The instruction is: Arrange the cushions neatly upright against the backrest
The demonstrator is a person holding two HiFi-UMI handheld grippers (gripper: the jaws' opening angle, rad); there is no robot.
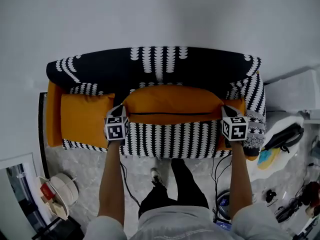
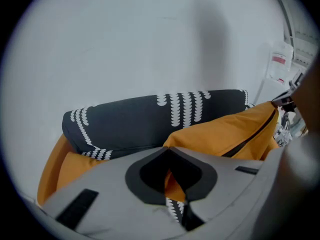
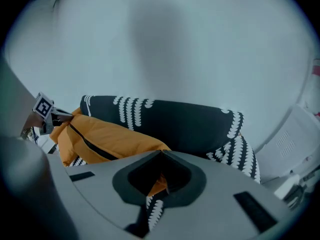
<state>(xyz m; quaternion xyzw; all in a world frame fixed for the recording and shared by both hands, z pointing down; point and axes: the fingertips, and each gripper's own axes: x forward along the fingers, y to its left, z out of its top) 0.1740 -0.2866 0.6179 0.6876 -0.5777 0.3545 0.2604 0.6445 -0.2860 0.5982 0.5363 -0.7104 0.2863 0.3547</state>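
Note:
A long orange cushion (image 1: 172, 104) with a dark zip line hangs over the seat of a black sofa with white leaf print (image 1: 155, 64). My left gripper (image 1: 122, 110) is shut on the cushion's left end and my right gripper (image 1: 225, 110) on its right end. In the left gripper view orange fabric sits pinched at the gripper (image 2: 170, 178), and the cushion (image 2: 230, 134) stretches right in front of the backrest (image 2: 145, 121). In the right gripper view the gripper (image 3: 161, 178) pinches the same cushion (image 3: 107, 134), which runs left before the backrest (image 3: 185, 121). A square orange cushion (image 1: 85, 118) lies at the seat's left.
A grey patterned cushion (image 1: 255, 129) slumps over the sofa's right arm, with more orange fabric (image 1: 241, 105) beside it. The person's legs (image 1: 180, 184) stand right in front of the seat. A basket (image 1: 60, 191) sits on the floor at left; cables and gear (image 1: 282, 136) lie at right.

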